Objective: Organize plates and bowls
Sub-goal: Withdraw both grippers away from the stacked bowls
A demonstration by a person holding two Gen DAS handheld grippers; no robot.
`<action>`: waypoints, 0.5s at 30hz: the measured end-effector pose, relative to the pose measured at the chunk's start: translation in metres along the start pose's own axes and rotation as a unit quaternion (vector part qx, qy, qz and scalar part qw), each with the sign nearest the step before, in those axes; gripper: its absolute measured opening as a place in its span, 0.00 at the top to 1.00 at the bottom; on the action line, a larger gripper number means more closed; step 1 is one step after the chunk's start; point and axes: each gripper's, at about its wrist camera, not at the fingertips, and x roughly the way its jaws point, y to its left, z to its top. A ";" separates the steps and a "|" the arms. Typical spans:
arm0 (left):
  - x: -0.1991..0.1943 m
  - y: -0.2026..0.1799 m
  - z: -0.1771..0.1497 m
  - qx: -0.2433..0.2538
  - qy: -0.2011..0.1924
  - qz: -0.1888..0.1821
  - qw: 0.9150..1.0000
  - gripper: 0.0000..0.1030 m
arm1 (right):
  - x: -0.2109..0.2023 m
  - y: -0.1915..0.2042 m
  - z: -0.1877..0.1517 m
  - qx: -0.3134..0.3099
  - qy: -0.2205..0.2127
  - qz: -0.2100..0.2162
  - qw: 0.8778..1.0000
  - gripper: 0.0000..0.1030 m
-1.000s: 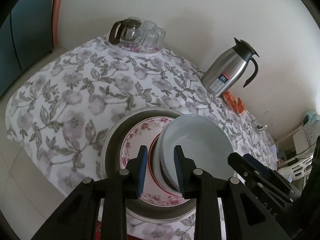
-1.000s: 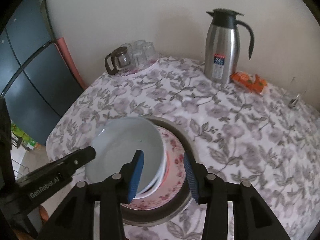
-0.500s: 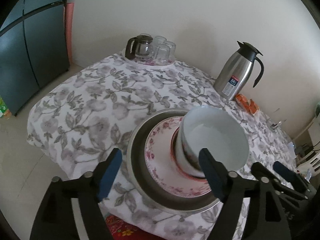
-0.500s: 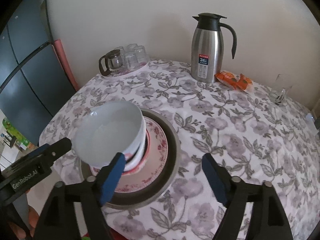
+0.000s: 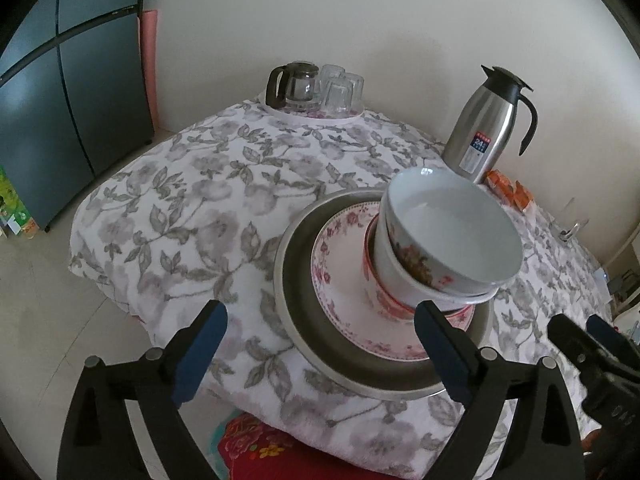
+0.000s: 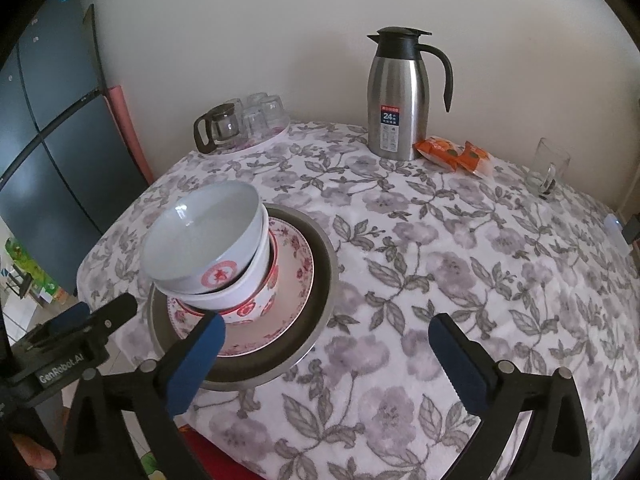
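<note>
Stack of bowls (image 5: 440, 256) nested and tilted, sitting on the pink-flowered plate (image 5: 340, 280) inside the metal basin (image 5: 296, 300), close to the near edge of the bench (image 6: 440, 240). Just ahead of the left gripper (image 5: 320, 348), near its right finger (image 5: 440, 356). Ahead-left of the right gripper (image 6: 328, 356). Both sets of fingers spread wide, holding nothing. Much free cloth beyond the right fingers. Top bowl white inside, red emblem outside. Steel thermos (image 6: 398, 96) far behind.
</note>
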 end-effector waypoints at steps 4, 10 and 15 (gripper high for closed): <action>0.000 -0.002 -0.004 0.006 -0.001 0.018 1.000 0.08 | -0.003 -0.002 -0.002 0.000 -0.006 0.003 1.000 0.00; -0.003 -0.006 -0.005 0.015 -0.010 0.045 0.999 0.08 | -0.001 -0.009 -0.005 0.008 -0.002 0.009 1.000 0.00; -0.007 -0.007 -0.006 0.017 -0.019 0.067 0.997 0.08 | -0.001 -0.013 -0.006 0.012 -0.001 0.012 1.000 0.00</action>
